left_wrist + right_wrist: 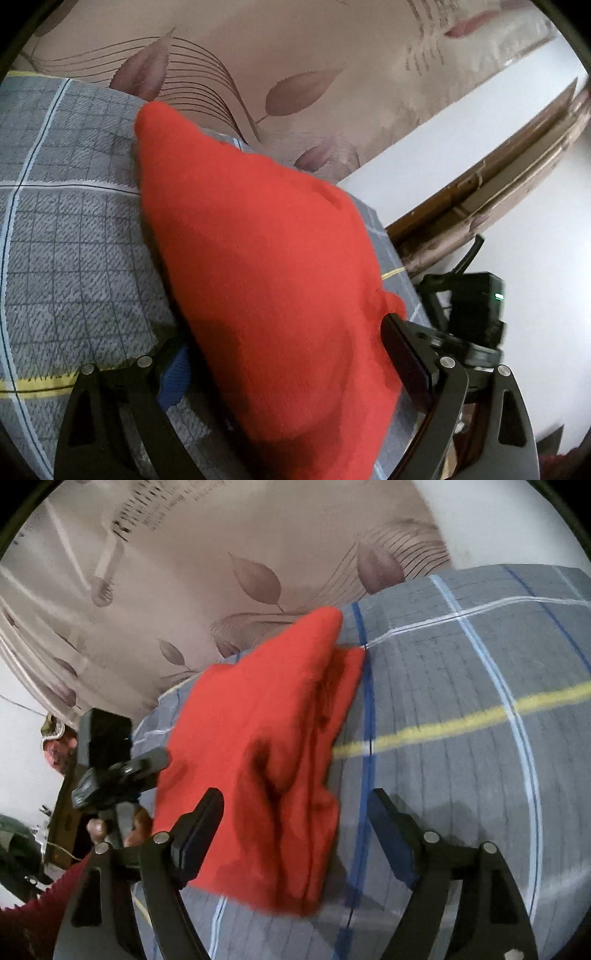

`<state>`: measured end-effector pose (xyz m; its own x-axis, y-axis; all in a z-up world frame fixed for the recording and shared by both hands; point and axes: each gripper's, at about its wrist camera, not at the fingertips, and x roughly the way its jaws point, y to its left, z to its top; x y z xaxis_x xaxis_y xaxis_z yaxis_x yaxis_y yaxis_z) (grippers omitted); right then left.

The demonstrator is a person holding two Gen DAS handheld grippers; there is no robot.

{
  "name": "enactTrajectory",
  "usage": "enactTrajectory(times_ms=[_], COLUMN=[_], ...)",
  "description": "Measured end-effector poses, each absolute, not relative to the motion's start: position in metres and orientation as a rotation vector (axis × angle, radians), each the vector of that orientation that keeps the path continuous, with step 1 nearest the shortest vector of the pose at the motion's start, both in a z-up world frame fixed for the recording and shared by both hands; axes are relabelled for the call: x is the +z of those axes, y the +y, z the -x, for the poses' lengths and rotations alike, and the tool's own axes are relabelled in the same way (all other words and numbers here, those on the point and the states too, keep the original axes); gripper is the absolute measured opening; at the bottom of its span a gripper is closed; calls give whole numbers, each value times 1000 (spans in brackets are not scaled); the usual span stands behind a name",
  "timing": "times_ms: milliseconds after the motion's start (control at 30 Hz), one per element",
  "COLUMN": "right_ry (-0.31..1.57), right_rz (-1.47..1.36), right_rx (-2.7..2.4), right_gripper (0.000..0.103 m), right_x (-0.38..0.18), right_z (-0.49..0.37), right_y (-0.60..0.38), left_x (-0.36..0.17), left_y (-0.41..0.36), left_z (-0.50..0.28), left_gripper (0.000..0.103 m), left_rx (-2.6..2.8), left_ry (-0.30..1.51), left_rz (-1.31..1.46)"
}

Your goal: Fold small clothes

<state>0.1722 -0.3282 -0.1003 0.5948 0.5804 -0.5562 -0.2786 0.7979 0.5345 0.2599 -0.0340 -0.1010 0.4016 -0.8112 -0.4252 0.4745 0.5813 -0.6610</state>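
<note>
On the bed, over a grey plaid cover (461, 701) crossed by a yellow stripe (480, 716), lies the red garment (266, 738), partly folded into a long wedge whose narrow tip points toward the leaf-patterned curtain (184, 572). It sits just curtain-side of the yellow stripe, near the bed's edge.

The right gripper (295, 830) has its jaws spread, 1 on each side of the garment's near end, and neither pad presses the cloth. The left gripper (284, 354) also has its jaws spread wide with the red cloth lying between them; its blue-padded finger (175, 376) is half hidden under the fabric, so whether that pad touches the cloth I cannot tell.

The garment looks like a soft, light knit: limp, easily creased, and likely to slump or unfold if lifted by 1 point. The deep creases along its middle suggest several layers stacked loosely. Taking hold at the 2 corners of the near end, pinching all layers together, seems the safest way to carry the next fold toward the tip without the layers sliding apart.

The type of garment cannot be made out; sleeves, collar or hem are buried in the folds. The near edge is cut off in the left wrist view, and both views are blurred. A person's hand (110, 827) behind the left gripper is mostly hidden.
</note>
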Motion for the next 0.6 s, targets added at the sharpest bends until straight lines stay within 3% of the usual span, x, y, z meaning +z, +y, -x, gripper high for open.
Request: enactTrajectory(times_ms=[467,600], right_ry=[852,868], right_rz=[-426,-465], right_rx=[801,789], right_gripper=[80,62], right_x=[-99,-106], right_z=[-245,-235], right_y=[-301,-310], left_x=[-98,-97], left_y=[-36,-44], left_z=[-279,-275], left_gripper=[92,91], left_rx=[-907,-888], left_ry=[756,766], left_rz=[559,470])
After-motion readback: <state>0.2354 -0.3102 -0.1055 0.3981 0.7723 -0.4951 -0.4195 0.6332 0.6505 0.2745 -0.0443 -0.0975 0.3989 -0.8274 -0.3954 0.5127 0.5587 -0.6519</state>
